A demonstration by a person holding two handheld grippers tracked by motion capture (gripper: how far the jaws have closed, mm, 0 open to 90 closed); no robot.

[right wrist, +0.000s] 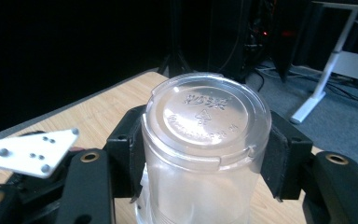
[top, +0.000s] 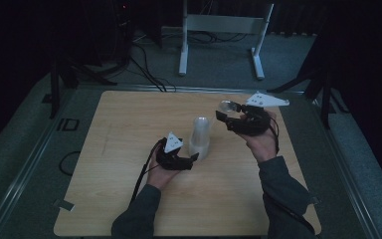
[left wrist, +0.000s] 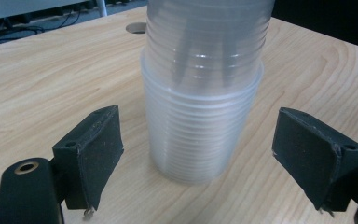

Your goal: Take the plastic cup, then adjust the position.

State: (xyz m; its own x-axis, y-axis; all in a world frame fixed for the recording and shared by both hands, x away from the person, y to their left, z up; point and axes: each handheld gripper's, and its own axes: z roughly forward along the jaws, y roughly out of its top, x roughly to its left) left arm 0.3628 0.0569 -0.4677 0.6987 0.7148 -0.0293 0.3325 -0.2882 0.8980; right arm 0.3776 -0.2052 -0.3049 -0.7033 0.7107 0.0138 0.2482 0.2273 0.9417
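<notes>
A tall stack of clear plastic cups [top: 200,138] stands upside down mid-table. In the left gripper view the stack [left wrist: 203,116] sits between my left gripper's [left wrist: 214,158] open jaws, with a gap on each side. From the high view, the left gripper [top: 191,160] is low at the stack's base, on its near left. My right gripper [top: 227,112] is raised just right of the stack's top, shut on a single clear cup [top: 227,105]. The right gripper view shows that cup [right wrist: 207,121] base up, clamped by the right gripper [right wrist: 205,156].
The wooden table [top: 129,149] has a round hole [left wrist: 139,28] near its far edge. A white desk frame [top: 219,30], floor cables [top: 149,69] and black stand legs [top: 323,74] lie beyond the table. The left gripper's grey plate [right wrist: 28,151] appears below the right gripper.
</notes>
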